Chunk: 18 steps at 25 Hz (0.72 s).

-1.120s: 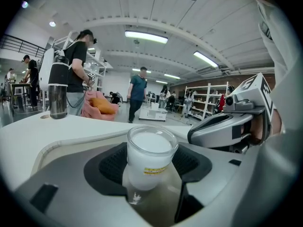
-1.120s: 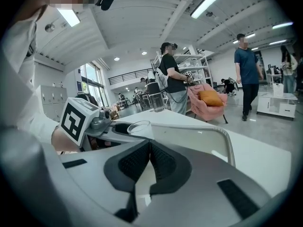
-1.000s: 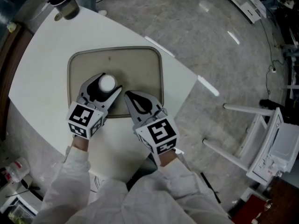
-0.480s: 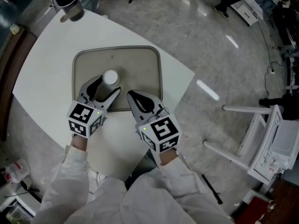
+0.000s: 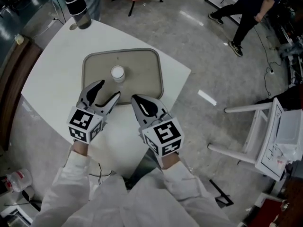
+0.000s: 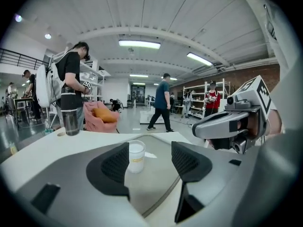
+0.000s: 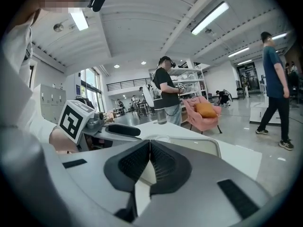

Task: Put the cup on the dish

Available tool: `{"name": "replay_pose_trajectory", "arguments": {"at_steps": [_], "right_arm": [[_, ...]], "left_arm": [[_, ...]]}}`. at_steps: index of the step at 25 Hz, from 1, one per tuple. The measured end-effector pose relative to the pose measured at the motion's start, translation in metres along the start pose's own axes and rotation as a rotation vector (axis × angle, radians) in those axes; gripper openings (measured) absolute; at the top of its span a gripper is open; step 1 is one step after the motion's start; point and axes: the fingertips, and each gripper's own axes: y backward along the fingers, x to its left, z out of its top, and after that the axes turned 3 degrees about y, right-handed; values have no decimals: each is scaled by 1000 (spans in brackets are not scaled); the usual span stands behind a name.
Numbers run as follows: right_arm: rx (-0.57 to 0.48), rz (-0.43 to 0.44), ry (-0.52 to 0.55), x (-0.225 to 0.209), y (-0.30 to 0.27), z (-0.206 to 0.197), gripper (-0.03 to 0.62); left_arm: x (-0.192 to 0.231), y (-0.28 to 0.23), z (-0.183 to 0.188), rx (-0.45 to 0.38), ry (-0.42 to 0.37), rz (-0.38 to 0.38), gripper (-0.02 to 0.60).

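A small white cup [image 5: 118,73] stands upright on the beige dish, a rimmed tray [image 5: 144,63], on the white table. My left gripper [image 5: 109,90] is open just short of the cup, at the tray's near edge, holding nothing. In the left gripper view the cup [image 6: 136,156] shows beyond the spread jaws of that gripper [image 6: 150,162], apart from them, on the tray [image 6: 156,186]. To the right of it my right gripper [image 5: 135,99] is shut and empty over the tray's near edge. In the right gripper view its pads [image 7: 148,145] meet.
A dark tumbler [image 5: 78,6] stands at the table's far corner, also in the left gripper view [image 6: 71,121]. The white table [image 5: 47,79] ends close to the tray's right side. A white frame [image 5: 265,136] stands on the floor at right. People walk in the background.
The left gripper held the cup between its jaws a second ago. It has let go and drawn back toward me, leaving the cup standing on the tray. The right gripper stayed shut.
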Motion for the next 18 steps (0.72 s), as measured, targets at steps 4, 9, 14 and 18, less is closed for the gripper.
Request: {"name": "replay_pose_trajectory", "arguments": {"at_steps": [4,9,14,18], "right_arm": [[-41,-13,29,32,22,16,12],[-75,-35,48,64,50,23,12],[-104,-65,77,94,78,31,12],[-111,-85,104,113,102,33,12]], "left_arm": [[-20,39,13,-38,-39,-21,279],[-52,83,24,-88,-83,-49,278],[-76,126,32,-159,-102,-60,263],[-96,151,22,-153,-121,-83,189]]}}
